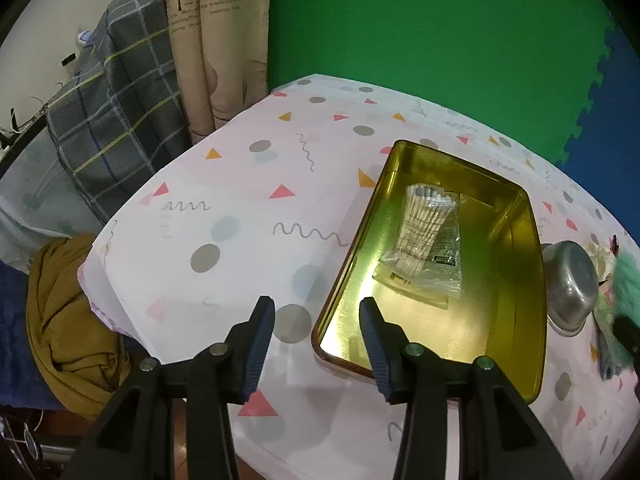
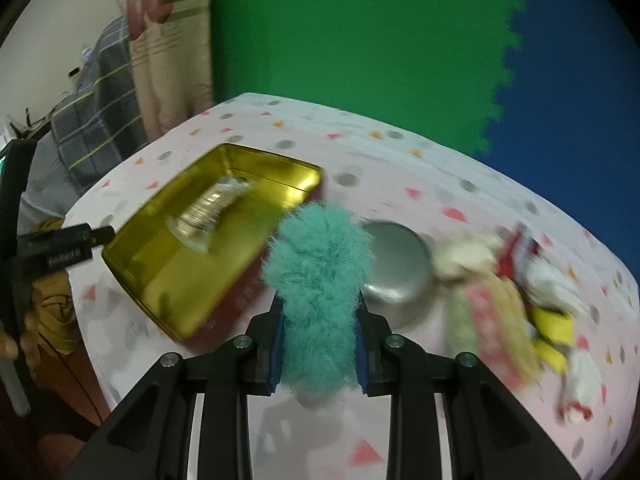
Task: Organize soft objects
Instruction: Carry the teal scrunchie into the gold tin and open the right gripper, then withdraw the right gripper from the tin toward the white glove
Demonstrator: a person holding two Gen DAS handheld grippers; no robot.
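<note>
While the right tool (image 2: 319, 322) clamps the teal fluff (image 2: 318, 264), likely bound for the tin (image 2: 160, 280) ahead-left; the left tool (image 1: 317, 312) gapes empty above the tin's near rim.

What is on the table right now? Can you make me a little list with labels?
table cover: white cloth with triangles, dots and squiggles
tray: gold tin, open
in tray: clear packet of cotton swabs
bowl: upside-down metal bowl, beside the tin
left gripper: open, holding nothing
right gripper: shut on fluffy teal thing
pile: blurry soft things past the bowl
</note>
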